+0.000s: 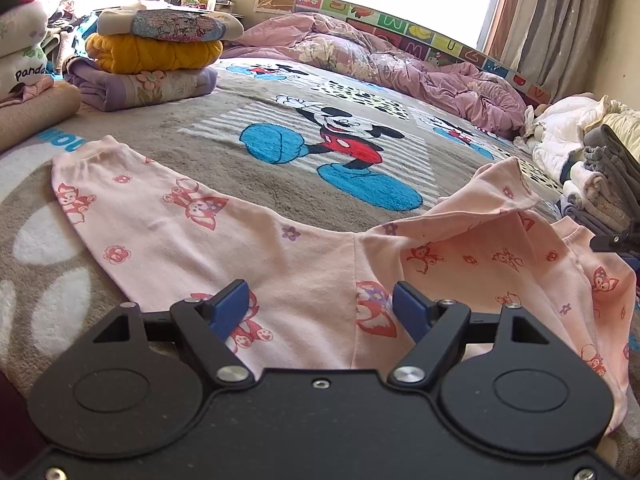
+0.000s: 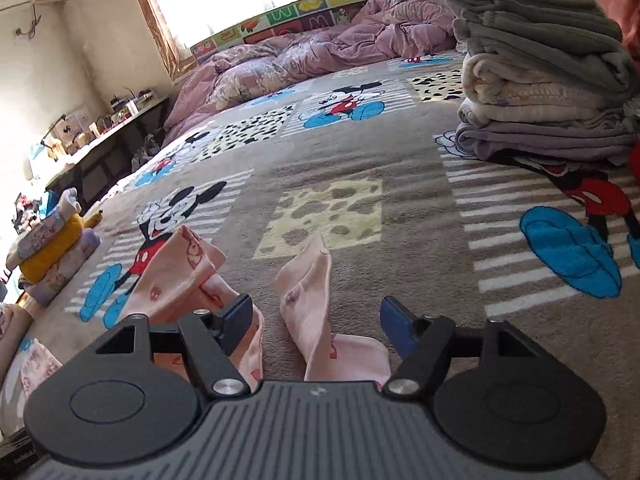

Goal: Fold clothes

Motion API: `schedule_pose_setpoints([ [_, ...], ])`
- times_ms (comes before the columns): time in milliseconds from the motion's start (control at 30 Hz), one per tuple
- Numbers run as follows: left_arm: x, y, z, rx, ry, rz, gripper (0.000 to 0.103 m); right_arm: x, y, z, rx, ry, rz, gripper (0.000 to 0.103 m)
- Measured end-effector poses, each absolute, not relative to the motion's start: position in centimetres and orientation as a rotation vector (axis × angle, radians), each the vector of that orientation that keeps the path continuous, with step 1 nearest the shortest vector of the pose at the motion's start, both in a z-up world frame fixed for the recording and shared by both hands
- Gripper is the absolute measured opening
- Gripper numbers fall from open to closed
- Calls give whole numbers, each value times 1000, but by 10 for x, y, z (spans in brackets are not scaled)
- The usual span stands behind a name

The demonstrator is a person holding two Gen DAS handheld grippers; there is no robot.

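The left gripper (image 1: 316, 312) was held apart above the pink pyjama trousers (image 1: 256, 240); the right gripper (image 2: 316, 320) was parted, nothing pinched. The trousers were spread crosswise on the bed blanket (image 2: 360, 168). Beyond, open blanket was bounded by folded stacks (image 1: 156, 60).

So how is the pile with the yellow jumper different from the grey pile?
The yellow pile has bright colours: a sparkly top, a yellow knit and a lilac flowery layer. The grey pile is dull, grey and cream. The yellow pile shows three thick layers; the grey pile shows more, thinner layers. In the right wrist view the yellow pile sits at the far left and the grey pile at the far right. Both are folded and stacked on the blanket.
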State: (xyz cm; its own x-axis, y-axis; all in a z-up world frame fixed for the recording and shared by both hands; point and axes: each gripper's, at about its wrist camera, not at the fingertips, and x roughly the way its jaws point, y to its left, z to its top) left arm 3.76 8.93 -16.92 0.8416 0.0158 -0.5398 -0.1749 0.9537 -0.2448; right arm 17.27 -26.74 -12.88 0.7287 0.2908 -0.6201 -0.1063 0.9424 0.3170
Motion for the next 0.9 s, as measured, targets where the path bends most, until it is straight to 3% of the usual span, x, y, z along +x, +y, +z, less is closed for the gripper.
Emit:
schedule_pose_setpoints([
  [67, 38, 91, -169, -305, 564, 100, 79, 167, -277, -132, 311, 700, 185, 5],
  [267, 37, 93, -169, -319, 566, 95, 79, 106, -360, -130, 665, 452, -36, 4],
  [400, 37, 94, -168, -335, 567, 97, 79, 70, -411, -160, 763, 500, -241, 4],
  [533, 37, 92, -168, -328, 567, 102, 79, 49, -428, -184, 862, 523, -282, 18],
  [567, 37, 91, -169, -322, 567, 103, 79, 51, -427, -189, 893, 532, -246, 35],
  [600, 37, 90, -169, -313, 566, 105, 79, 56, -424, -191, 909, 543, -207, 60],
  [633, 36, 89, -170, -305, 566, 106, 79, 62, -419, -193, 921, 554, -171, 67],
  [833, 33, 84, -172, -251, 563, 107, 79, 101, -402, -202, 970, 568, -113, 64],
  [900, 32, 82, -172, -230, 563, 107, 79, 113, -401, -203, 978, 563, -104, 54],
])
